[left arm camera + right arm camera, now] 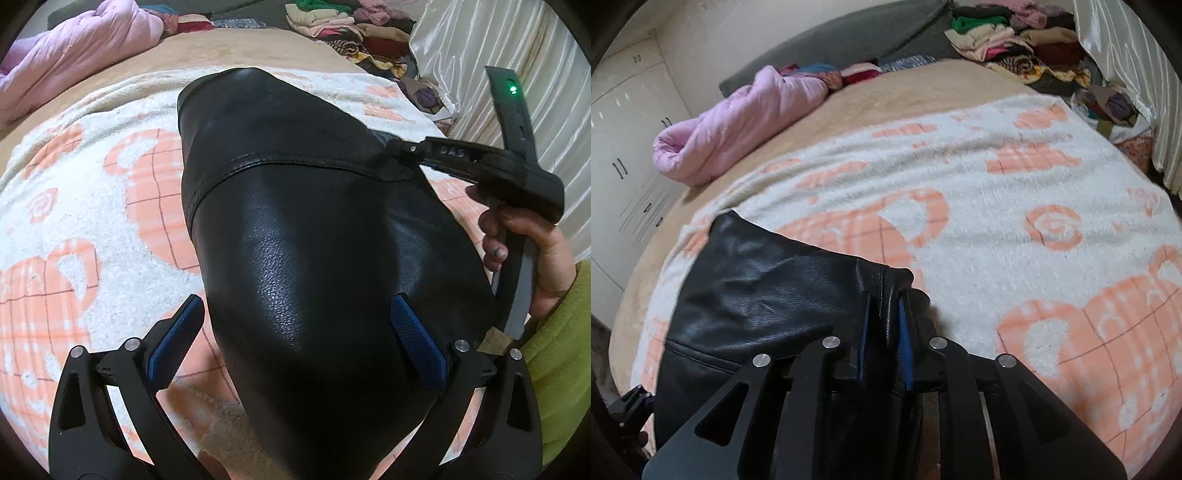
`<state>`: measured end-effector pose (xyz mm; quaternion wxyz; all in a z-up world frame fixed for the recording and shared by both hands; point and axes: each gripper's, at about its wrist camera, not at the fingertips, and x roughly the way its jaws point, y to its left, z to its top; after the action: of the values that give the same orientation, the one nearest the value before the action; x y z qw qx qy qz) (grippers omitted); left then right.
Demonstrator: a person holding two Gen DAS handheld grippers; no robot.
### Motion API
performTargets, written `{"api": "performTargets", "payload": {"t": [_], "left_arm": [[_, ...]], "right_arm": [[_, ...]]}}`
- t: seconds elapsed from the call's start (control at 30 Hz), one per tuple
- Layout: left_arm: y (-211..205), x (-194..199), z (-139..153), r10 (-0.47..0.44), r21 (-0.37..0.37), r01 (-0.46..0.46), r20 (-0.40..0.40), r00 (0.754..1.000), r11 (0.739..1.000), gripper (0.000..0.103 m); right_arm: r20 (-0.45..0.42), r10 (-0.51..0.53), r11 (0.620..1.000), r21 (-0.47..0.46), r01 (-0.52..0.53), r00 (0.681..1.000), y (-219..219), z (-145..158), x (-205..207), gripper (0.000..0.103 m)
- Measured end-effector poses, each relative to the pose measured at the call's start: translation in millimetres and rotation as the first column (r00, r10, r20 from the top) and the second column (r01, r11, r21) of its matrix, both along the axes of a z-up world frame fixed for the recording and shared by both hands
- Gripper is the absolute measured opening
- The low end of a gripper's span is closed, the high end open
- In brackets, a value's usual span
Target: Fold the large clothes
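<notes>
Where the bed is spread with a white and peach patterned blanket (pixel 1015 206), a tan cover (pixel 886 92) shows beyond it. Lot one: black leather garment (pixel 314 240), large, glossy, one stitched seam across it, lying on the blanket's middle in the left wrist view. Lot two: pink quilted bundle (pixel 738 122), rolled, at the far left of the bed. Lot three: heap of mixed clothes (pixel 1015 40), far right corner, beside a pale satin curtain (pixel 498 66). Lot four: left gripper (pixel 295 332), jaws spread wide, blue pads either side of the garment's near end, not pressing it. Lot five: right gripper (pixel 884 314), held in a hand (pixel 532 258), jaws clenched on a fold of the garment's edge.
</notes>
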<state>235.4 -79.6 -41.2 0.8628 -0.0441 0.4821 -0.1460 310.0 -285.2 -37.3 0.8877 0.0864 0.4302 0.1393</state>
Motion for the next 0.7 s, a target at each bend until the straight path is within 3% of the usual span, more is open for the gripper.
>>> {"api": "performTargets", "payload": {"t": [0.23, 0.4, 0.5, 0.57, 0.7], "left_arm": [[1, 0, -3, 0.002, -0.012, -0.002, -0.011, 1.0, 1.0, 0.095], [3, -1, -1, 0.003, -0.007, -0.003, -0.009, 1.0, 1.0, 0.095], [4, -1, 0, 0.007, -0.011, -0.008, -0.01, 1.0, 1.0, 0.095], [7, -2, 1, 0.011, -0.016, -0.012, -0.012, 1.0, 1.0, 0.095], [10, -2, 3, 0.021, -0.034, -0.021, -0.019, 1.0, 0.999, 0.095]], "right_arm": [[-0.026, -0.004, 0.996, -0.091, 0.001, 1.0, 8, -14, 5, 0.02], [-0.002, -0.005, 0.993, -0.12, 0.004, 1.0, 10, -3, 1, 0.025], [0.022, -0.004, 0.994, -0.109, 0.006, 1.0, 9, 10, -6, 0.031], [0.032, 0.016, 0.998, -0.063, -0.014, 0.999, 7, 20, -13, 0.053], [0.077, 0.051, 0.998, -0.038, -0.049, 0.996, 9, 39, -33, 0.055]]}}
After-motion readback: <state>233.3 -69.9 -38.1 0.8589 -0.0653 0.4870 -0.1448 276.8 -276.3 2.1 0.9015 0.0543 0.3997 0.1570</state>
